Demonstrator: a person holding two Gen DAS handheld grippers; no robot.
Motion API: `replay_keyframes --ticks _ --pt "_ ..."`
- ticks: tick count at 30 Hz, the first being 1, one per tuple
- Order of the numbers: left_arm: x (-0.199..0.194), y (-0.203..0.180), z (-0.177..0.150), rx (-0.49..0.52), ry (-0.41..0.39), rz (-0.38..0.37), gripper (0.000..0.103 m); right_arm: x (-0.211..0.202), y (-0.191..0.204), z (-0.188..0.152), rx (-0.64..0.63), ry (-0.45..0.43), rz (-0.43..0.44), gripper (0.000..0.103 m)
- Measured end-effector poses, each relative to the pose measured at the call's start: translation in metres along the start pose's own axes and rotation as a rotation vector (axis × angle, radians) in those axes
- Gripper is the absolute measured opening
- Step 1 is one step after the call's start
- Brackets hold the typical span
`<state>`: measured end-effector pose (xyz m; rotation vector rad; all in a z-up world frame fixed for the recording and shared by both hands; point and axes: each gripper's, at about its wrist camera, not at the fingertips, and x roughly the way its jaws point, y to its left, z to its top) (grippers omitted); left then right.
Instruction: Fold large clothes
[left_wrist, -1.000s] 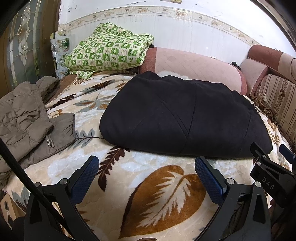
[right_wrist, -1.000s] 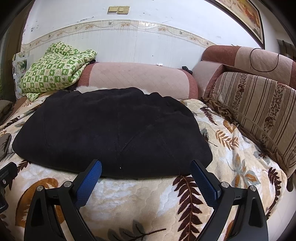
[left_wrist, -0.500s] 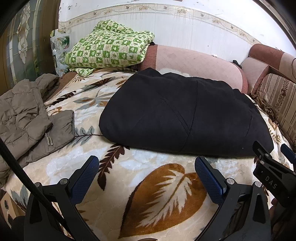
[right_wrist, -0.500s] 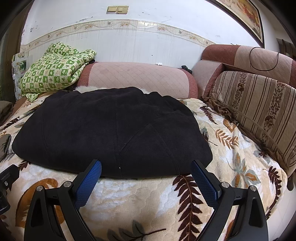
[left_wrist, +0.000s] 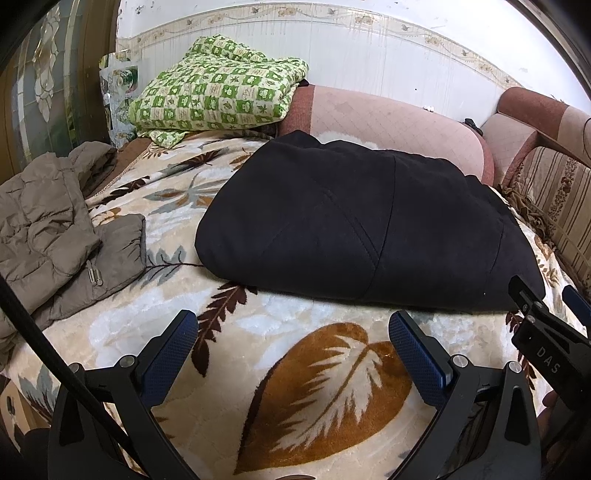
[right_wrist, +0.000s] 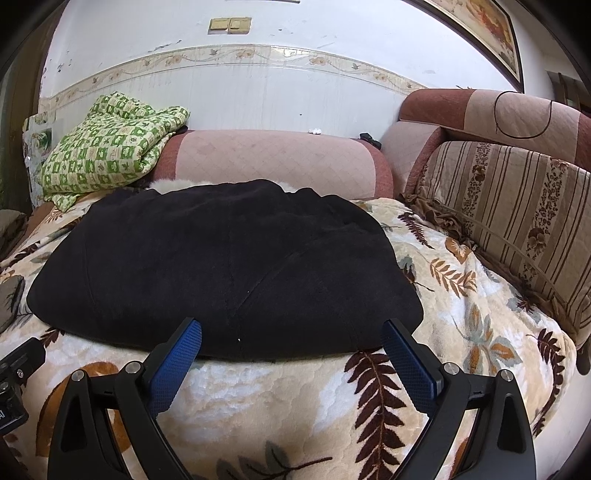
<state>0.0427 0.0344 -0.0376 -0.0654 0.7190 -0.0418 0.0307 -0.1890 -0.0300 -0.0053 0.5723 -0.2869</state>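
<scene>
A large black garment (left_wrist: 362, 225) lies folded into a thick flat bundle on the leaf-patterned blanket (left_wrist: 317, 373); it also shows in the right wrist view (right_wrist: 229, 273). My left gripper (left_wrist: 291, 328) is open and empty, a short way in front of the garment's near edge. My right gripper (right_wrist: 291, 336) is open and empty, its blue fingertips (right_wrist: 188, 339) at the garment's near edge; whether they touch it is unclear. The right gripper's body shows at the right of the left wrist view (left_wrist: 546, 343).
A grey-brown puffer jacket (left_wrist: 51, 229) lies crumpled at the left. A green checked quilt (left_wrist: 218, 92) is piled at the back left. Pink sofa cushions (right_wrist: 273, 162) and a striped cushion (right_wrist: 517, 218) bound the back and right.
Both grippers have edged slightly forward toward the black garment and stayed open. The garment has not moved.
</scene>
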Motion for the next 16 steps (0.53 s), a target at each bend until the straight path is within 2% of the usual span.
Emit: replay_keyframes --ticks 16 --pt "0.0021 0.0012 0.001 -0.007 -0.012 0.006 0.103 0.0014 0.0055 -0.0017 -0.031 -0.009 0.0 0.1"
